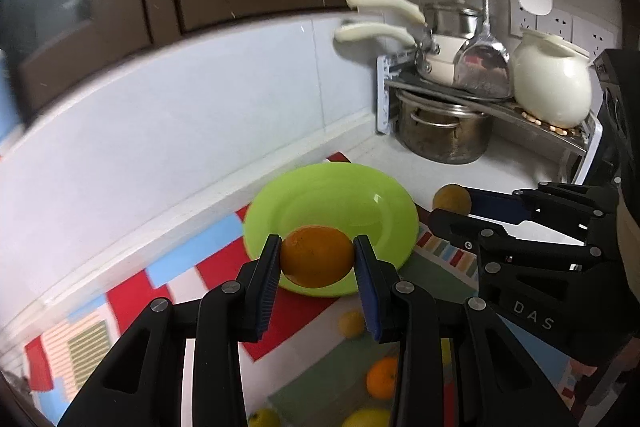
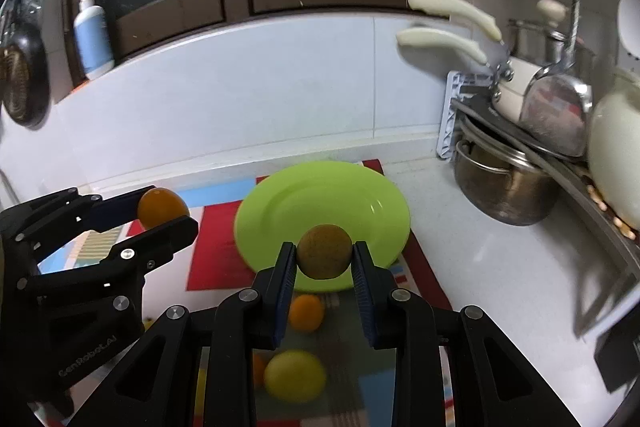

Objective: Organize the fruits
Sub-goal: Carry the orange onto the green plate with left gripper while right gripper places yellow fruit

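My left gripper (image 1: 316,259) is shut on an orange (image 1: 316,255), held in the air over the near rim of the green plate (image 1: 332,199). My right gripper (image 2: 324,257) is shut on a brownish-green round fruit (image 2: 325,255), also above the plate's (image 2: 320,199) near edge. In the left wrist view the right gripper (image 1: 450,209) comes in from the right with its brown fruit (image 1: 451,199). In the right wrist view the left gripper (image 2: 168,213) shows at the left, carrying its orange (image 2: 162,207). The plate has nothing on it.
Below the grippers on the colourful mat (image 2: 212,247) lie an orange (image 2: 306,313) and a yellow lemon (image 2: 295,375); more fruits (image 1: 382,377) show in the left wrist view. A steel pot (image 2: 504,191), a rack with pans and a white teapot (image 1: 554,87) crowd the right corner.
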The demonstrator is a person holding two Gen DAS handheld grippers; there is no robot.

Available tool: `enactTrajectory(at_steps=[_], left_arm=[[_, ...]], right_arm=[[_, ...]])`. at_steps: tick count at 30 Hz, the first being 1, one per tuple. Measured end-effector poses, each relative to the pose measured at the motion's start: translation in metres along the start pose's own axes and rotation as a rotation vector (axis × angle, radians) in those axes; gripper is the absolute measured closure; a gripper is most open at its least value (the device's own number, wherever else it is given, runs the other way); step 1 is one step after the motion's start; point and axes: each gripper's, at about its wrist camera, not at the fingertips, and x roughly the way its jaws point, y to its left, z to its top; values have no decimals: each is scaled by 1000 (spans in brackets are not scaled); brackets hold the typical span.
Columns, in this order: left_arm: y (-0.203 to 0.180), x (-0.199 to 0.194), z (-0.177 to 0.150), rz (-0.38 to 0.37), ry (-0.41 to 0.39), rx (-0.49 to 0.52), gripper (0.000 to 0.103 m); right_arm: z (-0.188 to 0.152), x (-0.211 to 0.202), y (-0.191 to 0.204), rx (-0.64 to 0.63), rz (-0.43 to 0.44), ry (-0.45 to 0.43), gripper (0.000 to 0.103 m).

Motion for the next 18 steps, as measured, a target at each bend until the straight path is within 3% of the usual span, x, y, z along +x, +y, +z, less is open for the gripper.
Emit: enactTrajectory(at_steps=[10,18], left_arm=[[22,85,8,-85,164,-34,67],[30,132,2,-99,251,-37,67]], right_arm=[[11,83,-20,-2,50,137,74],[9,126,-27,-5,70,213,74]])
